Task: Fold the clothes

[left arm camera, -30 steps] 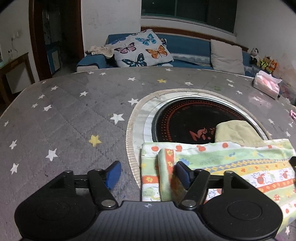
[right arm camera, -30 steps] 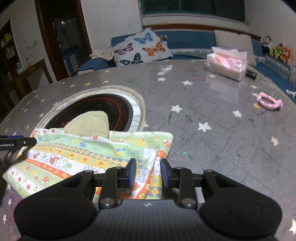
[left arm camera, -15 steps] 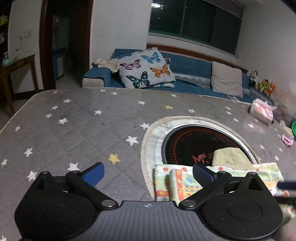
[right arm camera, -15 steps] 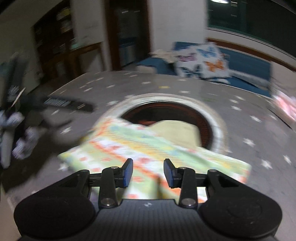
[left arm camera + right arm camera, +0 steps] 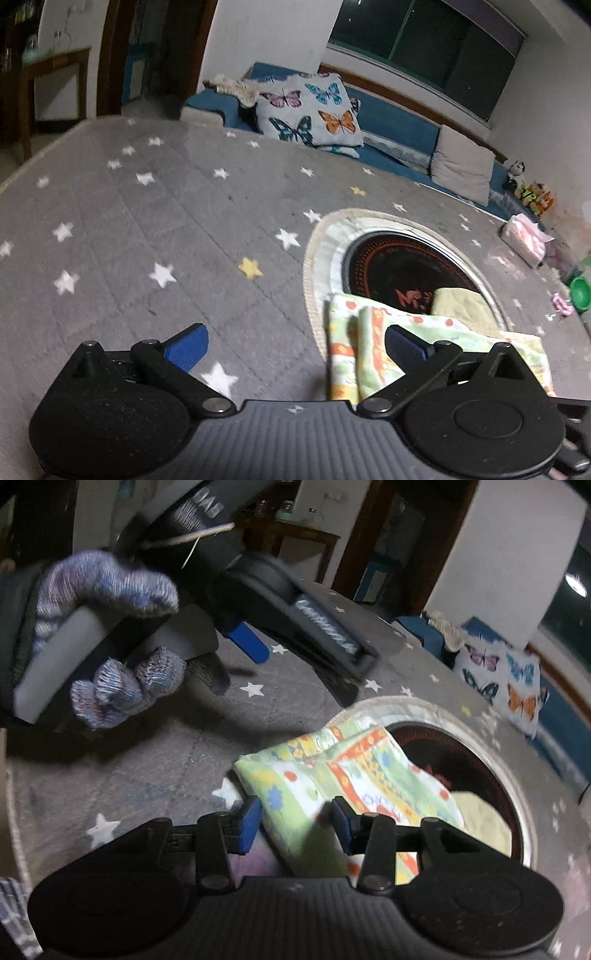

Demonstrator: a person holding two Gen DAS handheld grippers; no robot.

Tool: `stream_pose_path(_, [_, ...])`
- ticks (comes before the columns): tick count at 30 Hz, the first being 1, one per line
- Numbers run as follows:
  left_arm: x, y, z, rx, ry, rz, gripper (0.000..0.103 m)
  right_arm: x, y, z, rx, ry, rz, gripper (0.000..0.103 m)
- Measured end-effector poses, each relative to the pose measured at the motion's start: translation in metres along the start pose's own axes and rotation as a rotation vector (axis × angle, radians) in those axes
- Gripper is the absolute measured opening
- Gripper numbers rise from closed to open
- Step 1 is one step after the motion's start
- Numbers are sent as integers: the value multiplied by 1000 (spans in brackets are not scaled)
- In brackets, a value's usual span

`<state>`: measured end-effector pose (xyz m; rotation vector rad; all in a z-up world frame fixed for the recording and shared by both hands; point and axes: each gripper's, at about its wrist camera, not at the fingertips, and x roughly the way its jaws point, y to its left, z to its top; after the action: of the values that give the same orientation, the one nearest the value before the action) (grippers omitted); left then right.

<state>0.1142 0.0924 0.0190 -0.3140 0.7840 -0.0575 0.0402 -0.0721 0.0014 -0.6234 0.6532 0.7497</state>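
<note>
The folded, brightly printed green, orange and white patterned cloth point(image 5: 373, 350) lies on the table point(image 5: 155, 229), a round surface under a grey quilted cover scattered with white and yellow stars, and it overlaps the 6 o'clock edge of the round black heater plate with orange markings point(image 5: 399, 266) sunk in the table's middle. A pale yellow cloth point(image 5: 461, 304) sits in that recess, just behind the patterned cloth at about 1 o'clock from it. In the left wrist view, the left gripper point(image 5: 295, 345) has its blue-padded jaws spread fully wide with nothing between them but bare table cover and the cloth's near left corner; the right pad hangs over the cloth, the left pad over the cover. In the right wrist view, the right gripper point(image 5: 297, 825) is opening, its jaws part way apart with the cloth's near edge lying between the pads; whether they press on it cannot be told. At 10 o'clock in that view, a hand in a blue-grey knitted glove point(image 5: 122, 642) holds the left gripper's handle. A butterfly-print cushion point(image 5: 314, 110) rests on a blue sofa point(image 5: 399, 122) beyond the table.
</note>
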Motion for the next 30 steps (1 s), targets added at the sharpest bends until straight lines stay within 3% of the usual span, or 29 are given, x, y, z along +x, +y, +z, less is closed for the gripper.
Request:
stream_pose_path(3, [4,0,-2,-36,33,-34,103,3,1,0,-7,-3,-3,38])
stream_pose_path(4, [5,0,-3,-48,42,-45,103,4,1,-1,-6,-6,-4,28])
stream_pose_path(7, [7,3,-3,-94,67,-79,103,-5,-6,0,36,-35,11,15])
stream_pose_path(16, [12,-4,-9,-290,150,-230,98,-39,-33,-3,165,-123,36,11])
stream_pose_path(19, [19,-11,-13,-328,187,-287,88,-44,-33,-6,168,-132,44,11])
stream_pose_path(22, [28,-18,-16,-352,222,-331,57,-47,-32,-8,163,-141,55,11])
stream_pose_path(24, [32,-19,-18,-358,229,-337,27,-48,-33,-11,162,-141,63,10])
stream_pose_path(27, [34,-18,-20,-349,226,-320,15,-51,-35,-15,173,-135,80,13])
stream_pose_path(30, [35,-15,-22,-336,225,-299,15,-60,-46,-21,220,-147,81,15])
